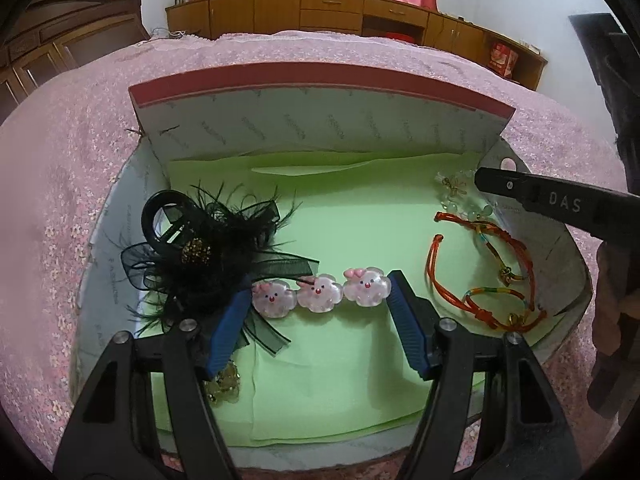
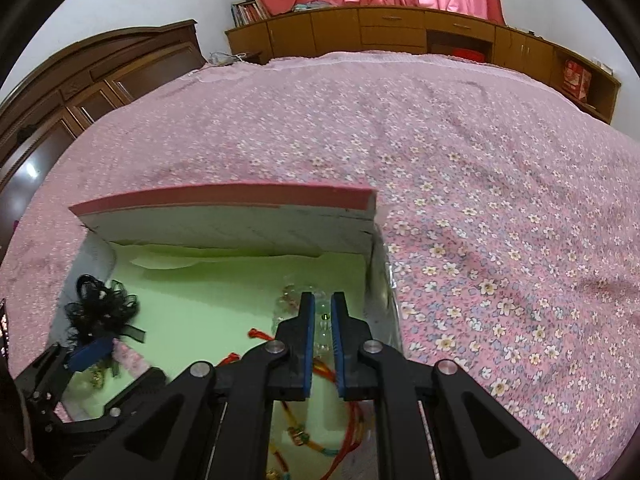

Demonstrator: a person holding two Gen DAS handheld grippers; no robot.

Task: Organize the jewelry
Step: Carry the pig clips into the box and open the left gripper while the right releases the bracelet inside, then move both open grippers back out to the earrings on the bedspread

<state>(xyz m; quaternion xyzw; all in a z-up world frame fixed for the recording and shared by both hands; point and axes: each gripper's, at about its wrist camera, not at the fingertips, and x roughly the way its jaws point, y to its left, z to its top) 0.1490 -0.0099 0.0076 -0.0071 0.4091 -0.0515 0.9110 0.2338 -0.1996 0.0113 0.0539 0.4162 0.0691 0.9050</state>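
Note:
An open box (image 1: 320,128) lined with green paper (image 1: 352,216) lies on the bed. My left gripper (image 1: 320,292) is open, its blue pads either side of a row of three pink bunny clips (image 1: 320,292) on the paper. A black feathered hair claw (image 1: 200,248) lies left of them. Red and multicoloured cord bracelets (image 1: 488,280) lie at the right, with a clear bead bracelet (image 1: 456,196) behind. My right gripper (image 2: 322,312) hovers over the bead bracelet (image 2: 288,300) and cords (image 2: 316,440) with a narrow gap between its pads; nothing is held.
The box lid (image 2: 224,200) stands upright at the back, red rimmed. The pink floral bedspread (image 2: 500,200) surrounds the box. A small yellow beaded piece (image 1: 224,388) lies under the left finger. Wooden cabinets (image 2: 400,28) and a headboard (image 2: 80,92) stand beyond.

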